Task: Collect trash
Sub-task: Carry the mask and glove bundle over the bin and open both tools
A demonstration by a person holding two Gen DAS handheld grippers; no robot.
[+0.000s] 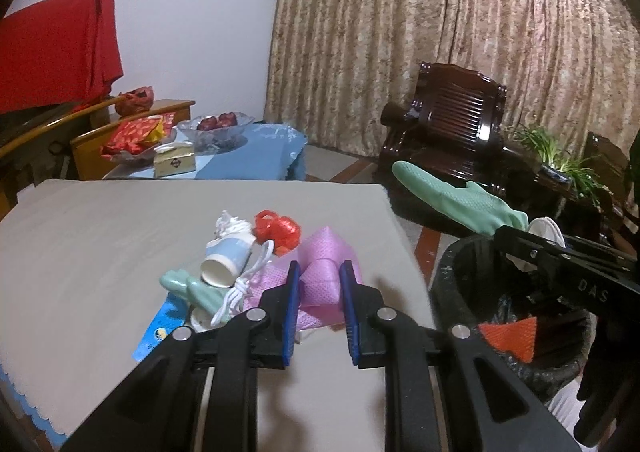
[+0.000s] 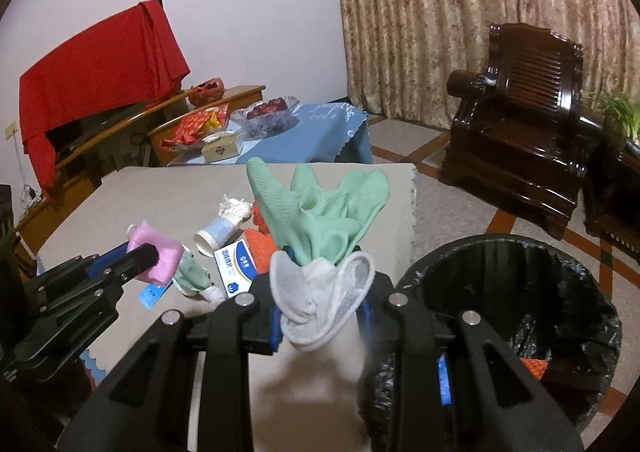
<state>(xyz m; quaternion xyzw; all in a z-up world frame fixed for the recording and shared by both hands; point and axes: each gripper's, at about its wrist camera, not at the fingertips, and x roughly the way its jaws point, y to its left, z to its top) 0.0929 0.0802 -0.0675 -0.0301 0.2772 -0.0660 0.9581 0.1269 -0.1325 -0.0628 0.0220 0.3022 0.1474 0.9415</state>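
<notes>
My right gripper (image 2: 320,292) is shut on a green rubber glove (image 2: 320,208) with a white cuff and holds it up beside the black-lined trash bin (image 2: 516,252). In the left wrist view the glove (image 1: 452,200) hangs over the bin (image 1: 460,276). My left gripper (image 1: 320,284) is shut on a pink mesh cloth (image 1: 324,264), held just above the table; the cloth (image 2: 154,256) also shows in the right wrist view. On the grey table (image 1: 100,236) lie a paper cup (image 1: 226,258), a red ribbon (image 1: 276,230), a white cord (image 1: 240,292) and a second green glove (image 1: 192,286).
An orange piece (image 1: 510,336) lies inside the bin. A blue-and-white packet (image 2: 236,266) lies on the table. A blue-clothed side table (image 1: 256,148) with a glass bowl stands behind. A dark wooden armchair (image 1: 452,132) stands at the right, plants beside it.
</notes>
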